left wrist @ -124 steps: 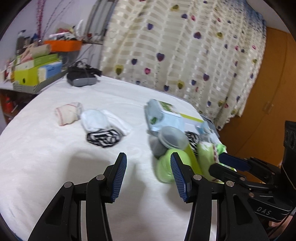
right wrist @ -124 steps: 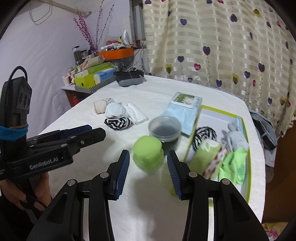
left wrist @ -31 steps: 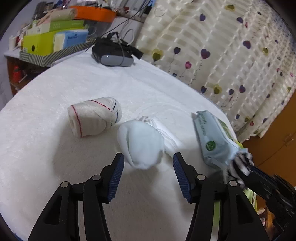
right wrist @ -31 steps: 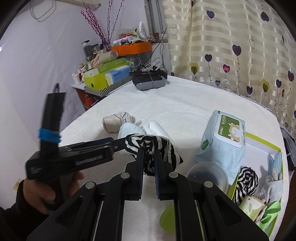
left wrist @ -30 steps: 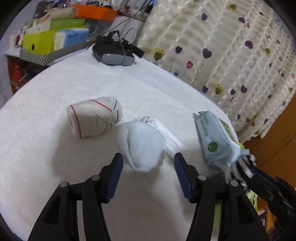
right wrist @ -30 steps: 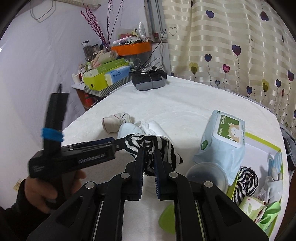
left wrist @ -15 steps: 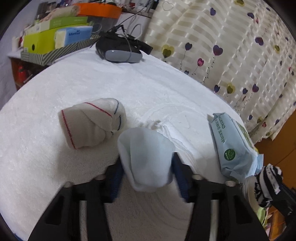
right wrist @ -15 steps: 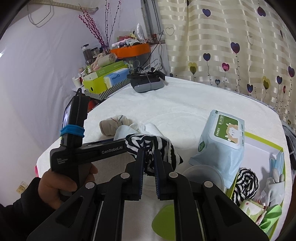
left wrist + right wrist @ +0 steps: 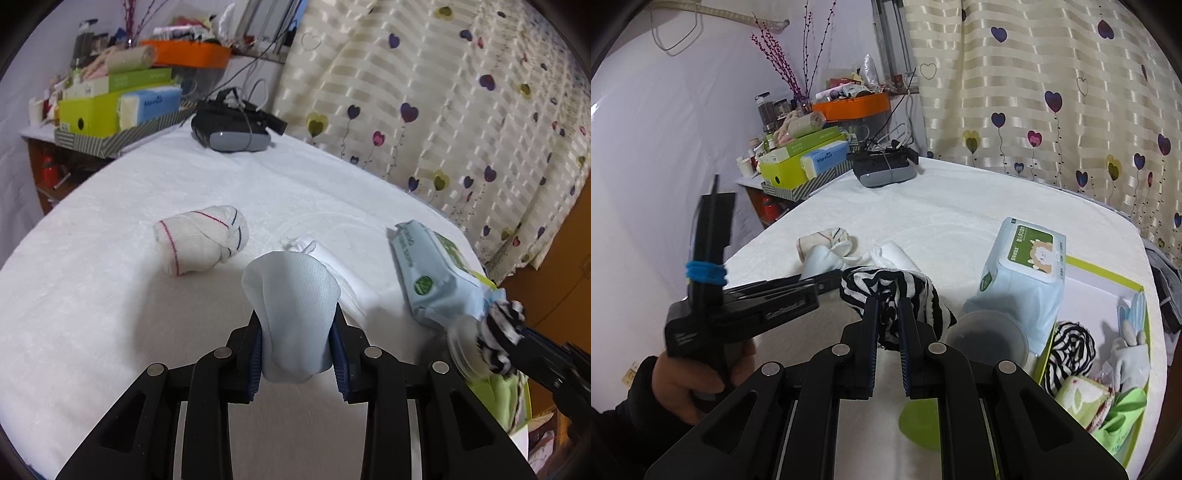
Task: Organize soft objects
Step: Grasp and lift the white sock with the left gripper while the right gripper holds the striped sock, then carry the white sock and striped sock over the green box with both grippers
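White bedspread [image 9: 110, 314], left claw [image 9: 297, 354] just closed on one pale-blue sock [image 9: 291, 314], right claw [image 9: 887, 332] clamping one striped sock [image 9: 886, 291]

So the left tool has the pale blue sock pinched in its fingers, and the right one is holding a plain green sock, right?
Not quite. The right gripper holds a black-and-white striped sock, not a green one; the right wrist view shows it. The left gripper does pinch the pale blue sock, having just closed on it.

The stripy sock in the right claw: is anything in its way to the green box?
Probably yes. The striped sock hangs in the right claw, and the round lidded tub and wipes pack sit between it and the green box.
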Demonstrator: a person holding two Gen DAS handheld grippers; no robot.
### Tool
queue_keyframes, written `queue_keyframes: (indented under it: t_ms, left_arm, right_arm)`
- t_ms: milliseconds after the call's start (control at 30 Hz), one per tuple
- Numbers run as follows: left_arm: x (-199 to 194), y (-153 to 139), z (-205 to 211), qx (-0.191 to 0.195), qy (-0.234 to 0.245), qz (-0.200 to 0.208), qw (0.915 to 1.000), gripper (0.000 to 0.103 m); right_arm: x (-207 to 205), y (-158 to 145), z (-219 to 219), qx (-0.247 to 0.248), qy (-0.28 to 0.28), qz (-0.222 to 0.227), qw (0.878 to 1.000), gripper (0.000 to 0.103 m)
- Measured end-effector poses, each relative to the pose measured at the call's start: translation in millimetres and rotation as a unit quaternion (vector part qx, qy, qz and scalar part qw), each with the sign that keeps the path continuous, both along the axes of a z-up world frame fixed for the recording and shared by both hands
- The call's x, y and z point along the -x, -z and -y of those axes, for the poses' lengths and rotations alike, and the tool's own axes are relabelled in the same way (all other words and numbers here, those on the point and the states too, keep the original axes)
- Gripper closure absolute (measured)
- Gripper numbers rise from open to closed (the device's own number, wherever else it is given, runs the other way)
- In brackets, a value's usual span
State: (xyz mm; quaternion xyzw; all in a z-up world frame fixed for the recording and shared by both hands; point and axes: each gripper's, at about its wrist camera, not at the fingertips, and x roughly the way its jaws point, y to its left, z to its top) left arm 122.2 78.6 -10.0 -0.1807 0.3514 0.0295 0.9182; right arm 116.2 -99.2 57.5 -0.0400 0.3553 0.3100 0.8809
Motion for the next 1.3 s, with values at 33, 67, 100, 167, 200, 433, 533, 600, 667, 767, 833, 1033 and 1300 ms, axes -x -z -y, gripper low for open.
queue_keyframes:
  t_ms: [33, 67, 100, 167, 200, 433, 533, 600, 667, 767, 833, 1033, 1300]
  left_arm:
    - [6, -3, 2, -0.002, 0.002, 0.005, 1.0000, 0.073]
    - [10, -5, 4, -0.004, 0.003, 0.008, 1.0000, 0.073]
    - [18, -8, 6, -0.006, 0.005, 0.014, 0.9999, 0.073]
    - [29, -12, 9, -0.007, 0.008, 0.024, 0.9997, 0.073]
    - [34, -15, 11, -0.006, 0.011, 0.028, 0.9995, 0.073]
    - [65, -29, 24, -0.003, 0.037, 0.057, 0.9977, 0.073]
    - [71, -32, 28, 0.000, 0.044, 0.063, 0.9970, 0.073]
    - [76, -34, 32, 0.001, 0.050, 0.067, 0.9965, 0.073]
    - [79, -36, 35, 0.002, 0.055, 0.070, 0.9960, 0.073]
    - [82, -38, 40, 0.003, 0.064, 0.073, 0.9953, 0.073]
    - [84, -40, 45, -0.001, 0.070, 0.076, 0.9947, 0.073]
    - [89, -45, 58, -0.005, 0.088, 0.084, 0.9926, 0.073]
    - [90, -50, 81, -0.009, 0.114, 0.086, 0.9898, 0.073]
  right_arm:
    - [2, 0, 1, -0.001, -0.001, 0.001, 1.000, 0.092]
    - [5, 0, 1, -0.001, -0.001, 0.001, 1.000, 0.092]
    - [8, -1, 2, -0.002, -0.001, 0.002, 1.000, 0.092]
    - [14, -1, 4, -0.002, -0.001, 0.004, 1.000, 0.092]
    - [16, -2, 5, -0.003, -0.001, 0.005, 1.000, 0.092]
    - [33, -5, 15, -0.005, 0.005, 0.009, 1.000, 0.092]
    - [38, -7, 19, -0.006, 0.008, 0.013, 1.000, 0.092]
    - [42, -8, 22, -0.007, 0.010, 0.015, 1.000, 0.092]
    - [45, -9, 25, -0.008, 0.012, 0.017, 1.000, 0.092]
    - [49, -10, 29, -0.009, 0.016, 0.020, 1.000, 0.092]
    - [51, -9, 33, -0.010, 0.018, 0.020, 1.000, 0.092]
    - [52, -7, 48, -0.014, 0.034, 0.017, 0.999, 0.092]
    - [57, -7, 72, -0.022, 0.055, 0.017, 0.998, 0.092]
